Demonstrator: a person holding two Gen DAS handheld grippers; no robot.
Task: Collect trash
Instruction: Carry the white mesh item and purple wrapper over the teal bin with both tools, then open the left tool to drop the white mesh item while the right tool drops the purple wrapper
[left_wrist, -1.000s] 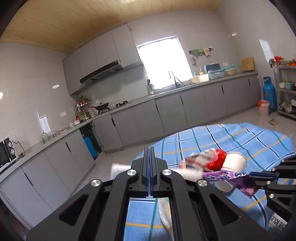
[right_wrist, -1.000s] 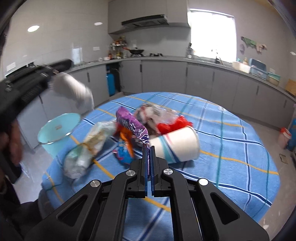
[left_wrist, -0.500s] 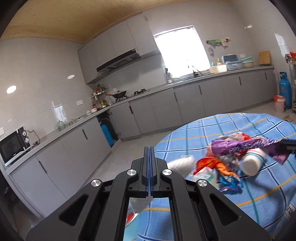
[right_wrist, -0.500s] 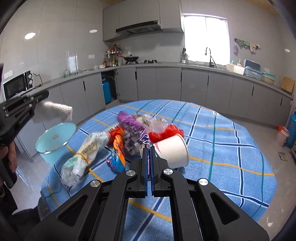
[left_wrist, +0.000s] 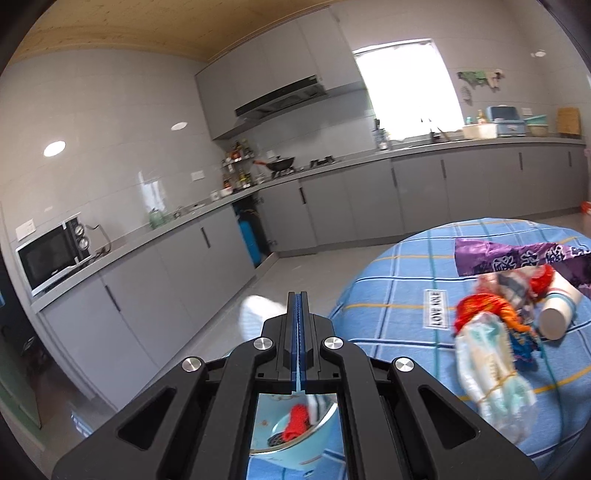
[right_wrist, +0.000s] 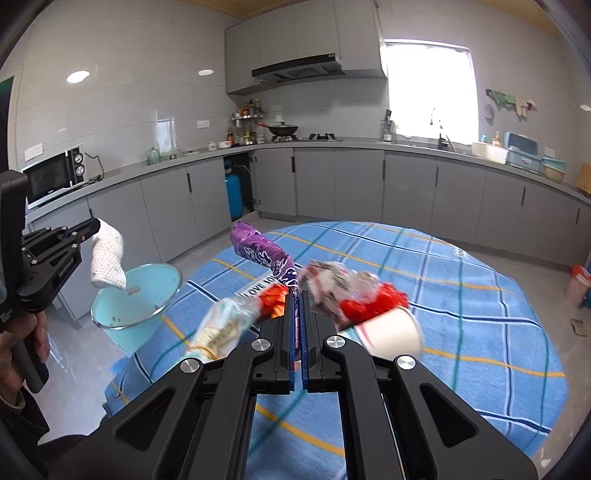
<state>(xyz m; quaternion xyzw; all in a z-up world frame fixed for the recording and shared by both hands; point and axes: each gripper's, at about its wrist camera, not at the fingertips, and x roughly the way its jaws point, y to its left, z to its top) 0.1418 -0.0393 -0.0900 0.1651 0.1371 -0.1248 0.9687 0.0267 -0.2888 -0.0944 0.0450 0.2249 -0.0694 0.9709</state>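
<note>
My left gripper (right_wrist: 96, 224), jaws pinched on a limp white paper towel (right_wrist: 107, 258) by its top corner, hangs it over the pale blue bin (right_wrist: 136, 295) beside the table (right_wrist: 480, 314). It looks featherlight and soft; an edge pinch suffices. My right gripper (right_wrist: 298, 295) clamps the crinkly purple wrapper (right_wrist: 264, 253), lifted above the litter.

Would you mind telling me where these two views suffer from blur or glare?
Left wrist view: the window is blown out white; the trash pile on the table is motion-smeared. Right wrist view: the wrappers are blurred, while the white tissue stays fairly crisp.
</note>
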